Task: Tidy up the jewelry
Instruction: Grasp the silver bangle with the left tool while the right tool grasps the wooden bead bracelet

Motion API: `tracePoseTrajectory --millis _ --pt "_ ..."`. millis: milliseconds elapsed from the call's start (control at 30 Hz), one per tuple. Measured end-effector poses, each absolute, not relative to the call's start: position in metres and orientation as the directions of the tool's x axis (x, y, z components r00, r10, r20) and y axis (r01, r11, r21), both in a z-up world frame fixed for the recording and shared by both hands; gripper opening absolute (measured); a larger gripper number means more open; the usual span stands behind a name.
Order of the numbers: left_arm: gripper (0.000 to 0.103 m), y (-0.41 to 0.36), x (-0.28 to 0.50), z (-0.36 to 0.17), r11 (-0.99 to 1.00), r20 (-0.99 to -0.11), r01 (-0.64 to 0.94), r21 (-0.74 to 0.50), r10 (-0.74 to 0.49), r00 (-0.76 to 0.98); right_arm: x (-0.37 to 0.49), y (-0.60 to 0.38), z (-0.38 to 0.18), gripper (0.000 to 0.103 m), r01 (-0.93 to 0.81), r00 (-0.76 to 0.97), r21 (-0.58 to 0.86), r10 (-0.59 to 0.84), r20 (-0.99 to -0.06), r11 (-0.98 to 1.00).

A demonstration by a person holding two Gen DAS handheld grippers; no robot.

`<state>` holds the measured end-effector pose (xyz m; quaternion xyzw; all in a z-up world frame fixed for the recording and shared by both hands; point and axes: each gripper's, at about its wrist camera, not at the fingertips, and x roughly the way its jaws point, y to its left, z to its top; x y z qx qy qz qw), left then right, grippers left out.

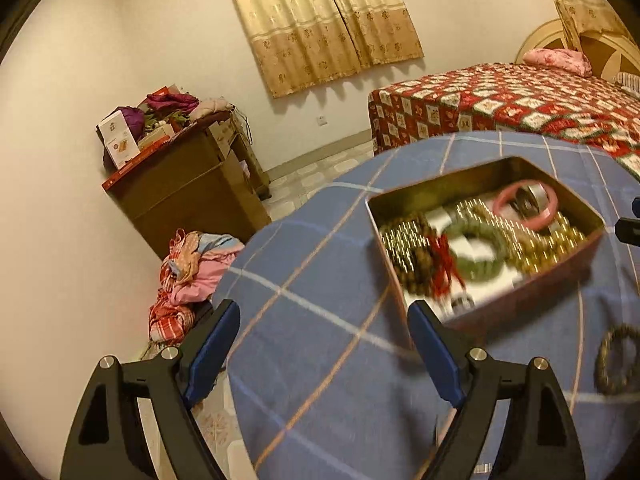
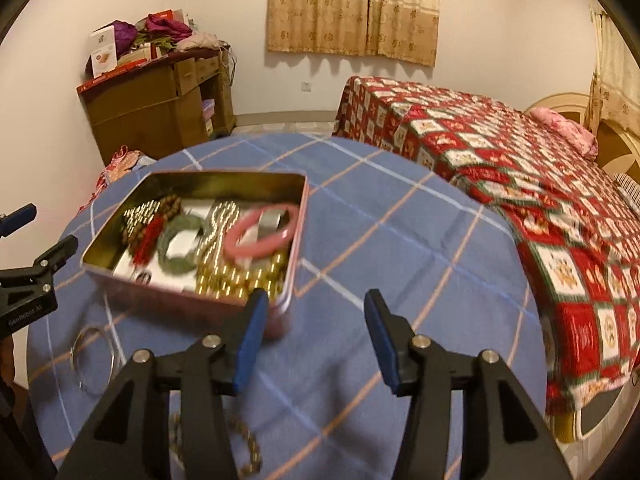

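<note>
Two grippers hang above the table [image 2: 360, 216], neither holding anything. The left gripper [image 1: 324, 344] has its jaws spread very wide, only blue checked cloth showing between them; its right finger sits at the near corner of the tin [image 1: 588, 224], though blur hides whether they touch. The right gripper [image 2: 312, 336] has its jaws about half open, also over bare cloth, with its left finger just in front of the tin's near right corner. Both point forward and downward at the tabletop.

From the right wrist view the open tin lies at 10 o'clock of the jaws. It holds a pink bangle [image 2: 262, 234] at its right, a green bracelet [image 2: 180, 246] in the middle, gold beads [image 2: 240, 276] along the near side, and brown beads with a red tassel [image 2: 150, 240] at the left. A thin metal bangle [image 2: 94, 360] lies on the cloth at 8 o'clock, and a loose beaded strand [image 2: 248, 440] sits under the left finger. In the left wrist view a dark beaded bracelet [image 1: 618, 360] lies at 3 o'clock. A bed [image 2: 520, 168] stands beyond the table.
</note>
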<state>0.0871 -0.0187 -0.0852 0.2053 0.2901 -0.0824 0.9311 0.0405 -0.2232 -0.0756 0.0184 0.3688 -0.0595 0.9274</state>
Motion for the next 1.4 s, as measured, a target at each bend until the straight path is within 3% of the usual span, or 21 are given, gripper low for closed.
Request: tracePoseTrajectory --millis 133,700,1033,1233,1400 --pt "0.086 -0.016 0.067 -0.097 0.896 -0.603 0.300 0.328 -0.046 0.796 0.026 -0.218 -0.083 0.061 0.116 0.711 -0.007 -0.088 -0.698 0.993" --pt "0.086 -0.043 0.037 -0.112 0.896 -0.697 0.399 0.195 -0.160 0.699 -0.011 -0.197 -0.107 0.077 0.057 0.680 -0.001 -0.040 -0.732 0.998" --pt "0.086 -0.054 0.034 -0.122 0.879 -0.713 0.431 0.203 -0.169 0.680 -0.005 -0.198 -0.121 0.076 0.060 0.637 -0.010 -0.046 -0.769 0.998" --pt "0.087 -0.052 0.035 -0.122 0.880 -0.700 0.406 0.245 -0.129 0.702 -0.007 -0.200 -0.126 0.064 0.060 0.632 0.001 -0.037 -0.774 0.998" --pt "0.087 -0.052 0.034 -0.124 0.879 -0.720 0.426 0.213 -0.153 0.677 -0.007 -0.196 -0.125 0.060 0.054 0.636 -0.014 -0.045 -0.770 0.998"
